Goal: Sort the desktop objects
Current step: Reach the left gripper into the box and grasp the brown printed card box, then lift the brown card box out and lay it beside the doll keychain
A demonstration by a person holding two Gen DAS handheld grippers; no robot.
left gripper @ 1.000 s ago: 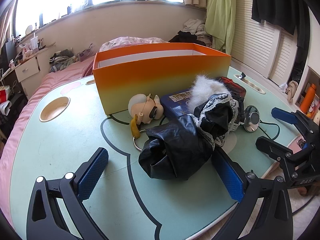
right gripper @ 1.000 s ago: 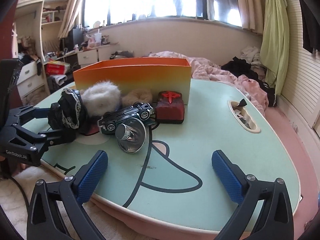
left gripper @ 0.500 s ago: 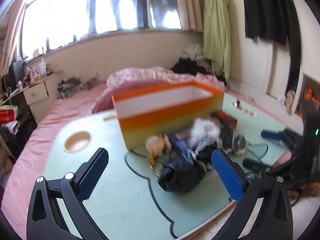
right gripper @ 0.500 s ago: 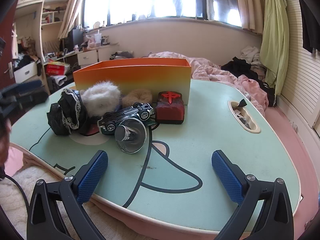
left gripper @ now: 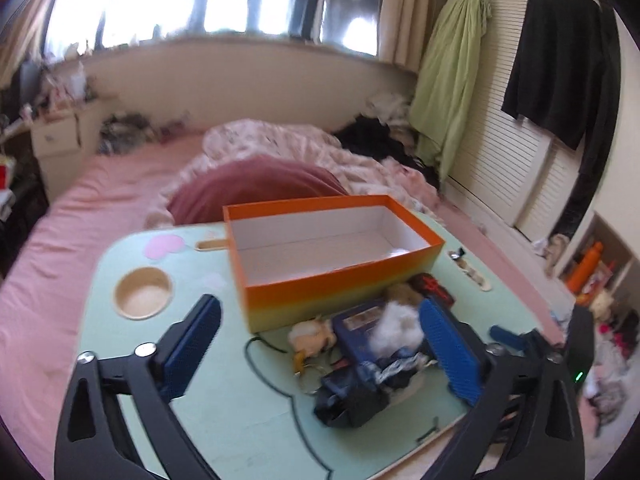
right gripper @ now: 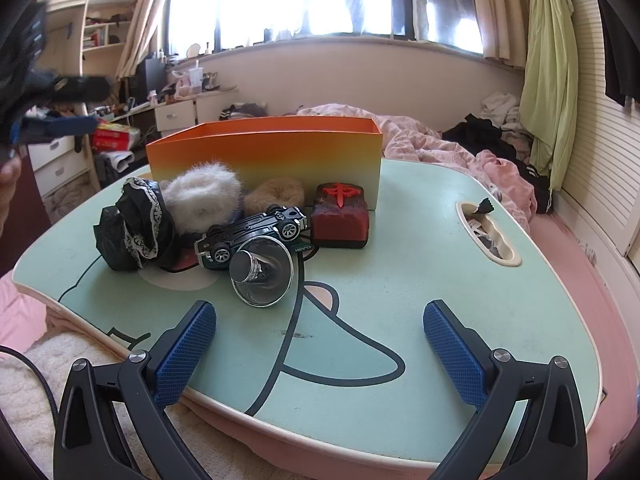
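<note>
Grippers (left gripper: 320,354) (right gripper: 320,350) spread wide, orange box (left gripper: 340,276) empty

Glossy toy car (right gripper: 252,236); fluffy white puff (right gripper: 202,196); box (right gripper: 264,156) probably cardboard.

Bright windows (right gripper: 304,0) backlight a pink bed (left gripper: 100,184), louvered closet doors (left gripper: 520,176) and a cluttered dresser (right gripper: 176,114).

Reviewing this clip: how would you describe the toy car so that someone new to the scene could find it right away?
Start at the orange box on the green table. A pile of small things lies against its near wall, and the toy car is at the pile's front, just behind a clear suction cup. It is the only item with wheels, dark and glossy, lying tipped over.
</note>
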